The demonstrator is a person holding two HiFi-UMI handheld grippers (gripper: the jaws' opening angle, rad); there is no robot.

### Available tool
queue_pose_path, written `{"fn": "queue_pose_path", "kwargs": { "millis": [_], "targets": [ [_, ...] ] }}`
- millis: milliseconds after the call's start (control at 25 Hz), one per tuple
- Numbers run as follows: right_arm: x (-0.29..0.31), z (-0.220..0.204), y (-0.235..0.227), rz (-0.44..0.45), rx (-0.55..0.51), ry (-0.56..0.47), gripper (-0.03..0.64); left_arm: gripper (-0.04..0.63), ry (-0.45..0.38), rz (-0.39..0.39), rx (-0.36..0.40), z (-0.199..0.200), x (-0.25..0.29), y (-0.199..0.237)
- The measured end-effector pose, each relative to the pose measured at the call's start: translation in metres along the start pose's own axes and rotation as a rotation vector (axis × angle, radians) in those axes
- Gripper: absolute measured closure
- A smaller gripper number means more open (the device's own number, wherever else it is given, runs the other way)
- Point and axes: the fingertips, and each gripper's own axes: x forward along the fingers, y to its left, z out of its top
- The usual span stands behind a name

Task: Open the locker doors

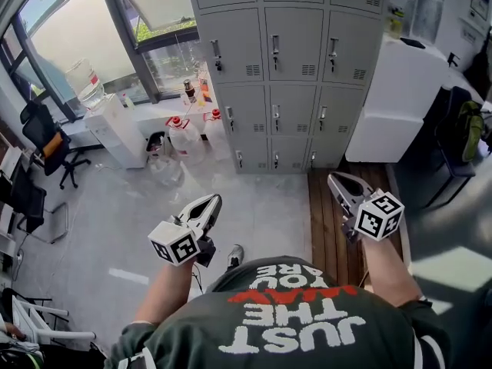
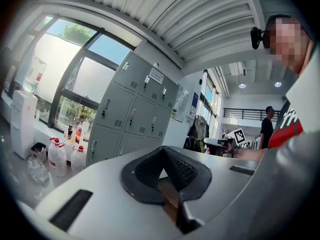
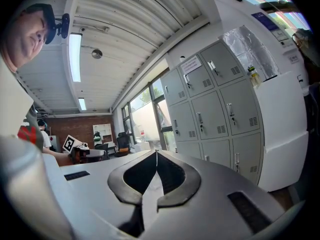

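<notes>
Facing left tongs point(image 1: 213, 201), right tongs point(image 1: 335, 180) (closed): distant lockers point(image 1: 294, 71).

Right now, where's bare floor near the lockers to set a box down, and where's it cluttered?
Bare: the grey tile floor between the office chair and the wooden strip, and that strip up to the lockers. Crowded: the water jugs at the lockers' left foot, beside the water dispenser.

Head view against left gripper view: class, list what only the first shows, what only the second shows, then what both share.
Only the head view: the wooden floor strip before the lockers and a black office chair. Only the left gripper view: the ribbed ceiling and a distant person in black. Both: the lockers, doors shut, red-capped water jugs and the left gripper, jaws together.
</notes>
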Motion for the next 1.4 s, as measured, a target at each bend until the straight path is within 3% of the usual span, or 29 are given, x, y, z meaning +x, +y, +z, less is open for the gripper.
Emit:
{"fn": "queue_pose_path", "kwargs": {
  "millis": [200,400,560,760,1080,1400],
  "targets": [
    [0.079,-0.003,-0.018,-0.038,-0.016,0.022,0.581,0.589,0.012,-0.045,-0.026,0.003,0.036,0.088],
    [0.207,0.007,-0.047,-0.104,-0.003,0.007,0.581,0.588,0.037,-0.122,-0.035,0.019,0.09,0.219],
    [0.327,0.029,-0.056,-0.129,0.033,0.006,0.581,0.588,0.068,-0.187,-0.001,0.069,0.129,0.317],
    [0.436,0.055,-0.072,-0.13,0.013,0.014,0.581,0.588,0.07,-0.207,0.033,0.12,0.169,0.418],
    [0.525,0.076,-0.124,-0.079,-0.014,0.039,0.581,0.588,0.064,-0.194,0.002,0.143,0.246,0.472],
    [0.623,0.106,-0.155,0.142,-0.124,0.06,0.58,0.588,0.014,-0.05,-0.034,0.135,0.286,0.473]
  ]
}}
